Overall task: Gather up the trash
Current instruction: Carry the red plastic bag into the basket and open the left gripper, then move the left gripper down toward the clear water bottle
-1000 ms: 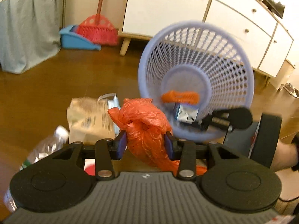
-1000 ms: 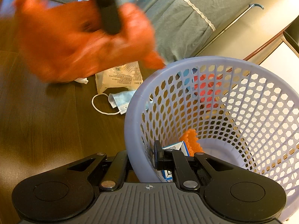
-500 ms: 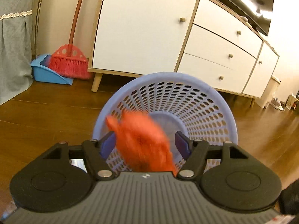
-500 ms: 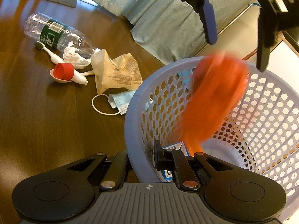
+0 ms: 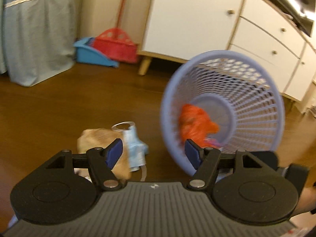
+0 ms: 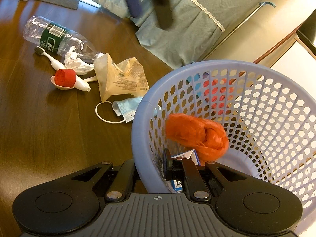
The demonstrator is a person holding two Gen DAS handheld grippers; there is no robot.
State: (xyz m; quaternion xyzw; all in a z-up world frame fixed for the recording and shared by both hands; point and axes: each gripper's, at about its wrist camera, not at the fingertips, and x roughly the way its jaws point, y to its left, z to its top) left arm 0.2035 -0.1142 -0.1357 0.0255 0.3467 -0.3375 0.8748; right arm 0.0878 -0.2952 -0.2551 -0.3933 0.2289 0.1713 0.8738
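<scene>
Our left tongs stand spread wide with nothing between the blue pads. Our right tongs pinch the rim of the basket, one finger outside the wall and one inside. The basket is lilac plastic, round, with a smooth rim and walls pierced by a honeycomb of holes. In the left view it is tilted, its mouth turned toward the left tongs and its long axis running away from them toward the white cabinet.

Inside it, just ahead of the right tongs, lies the crumpled orange plastic bag, a soft wrinkled lump, touching a small white and blue carton.

On the dark wood floor left of the right tongs lie a creased tan wrapper, a pale blue face mask with a white loop, a clear bottle on its side, a toothbrush, a crumpled tissue, a red cap and a spoon.
</scene>
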